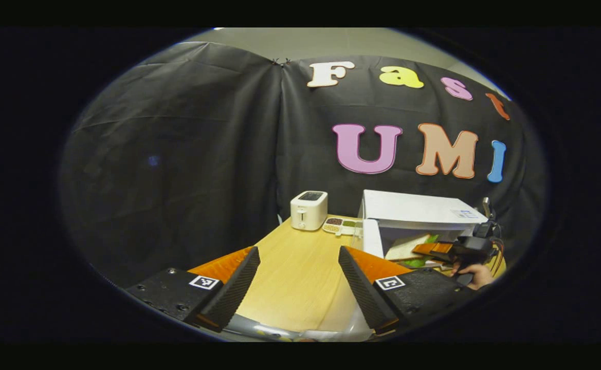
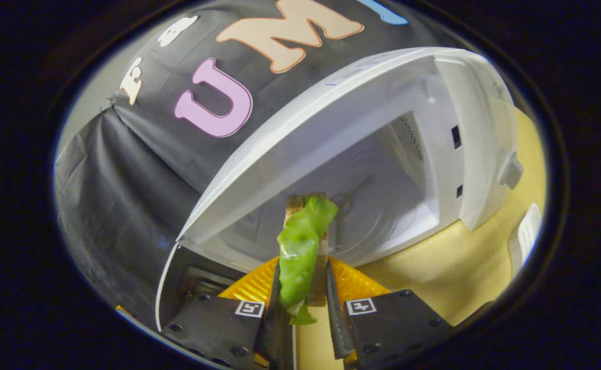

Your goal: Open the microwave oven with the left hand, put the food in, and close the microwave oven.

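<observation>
R gripper (image 2: 301, 288) clamped on sandwich (image 2: 304, 241) at mouth of open microwave (image 2: 382, 169), L gripper (image 1: 298, 277) spread, holding nothing, over table (image 1: 295, 257); risk: lettuce slips out or bread clips cavity edge if angled in.

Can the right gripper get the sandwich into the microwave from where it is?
Probably yes: the microwave door hangs open, its cavity looks bare, and the right gripper, gripping the sandwich, already points into the opening.
</observation>
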The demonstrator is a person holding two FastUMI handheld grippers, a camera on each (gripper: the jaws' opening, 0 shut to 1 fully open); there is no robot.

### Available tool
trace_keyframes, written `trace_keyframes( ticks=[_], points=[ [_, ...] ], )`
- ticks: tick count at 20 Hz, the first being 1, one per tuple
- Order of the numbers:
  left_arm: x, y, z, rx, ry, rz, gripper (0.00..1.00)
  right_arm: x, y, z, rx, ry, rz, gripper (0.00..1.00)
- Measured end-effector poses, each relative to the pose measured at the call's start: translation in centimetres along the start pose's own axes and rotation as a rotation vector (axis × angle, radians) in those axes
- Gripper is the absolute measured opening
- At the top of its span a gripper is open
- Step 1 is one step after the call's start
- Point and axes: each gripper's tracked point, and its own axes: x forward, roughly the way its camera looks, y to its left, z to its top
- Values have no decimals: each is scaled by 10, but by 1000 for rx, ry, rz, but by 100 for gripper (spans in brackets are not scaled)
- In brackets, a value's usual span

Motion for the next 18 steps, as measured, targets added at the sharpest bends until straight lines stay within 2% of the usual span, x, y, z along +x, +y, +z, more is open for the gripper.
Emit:
trace_keyframes(
  ticks=[5,8,13,14,15,16,18],
  points=[
    [-6,24,-13,-54,31,72,95,31,-2,11,-39,-39,-30,36],
    [-11,36,-19,-58,46,113,95,45,-5,16,-131,-61,-58,36],
    [-15,51,-21,-54,55,168,95,60,-17,25,-183,-89,-102,36],
    [-15,52,-22,-56,57,173,95,61,-21,26,-214,-97,-119,38],
    [-15,52,-22,-59,59,178,95,61,-23,27,-237,-100,-126,43],
    [-14,51,-24,-63,63,182,90,63,-26,29,-263,-109,-148,46],
    [-15,53,-26,-70,69,185,90,63,-47,35,-365,-123,-249,53]
  ],
)
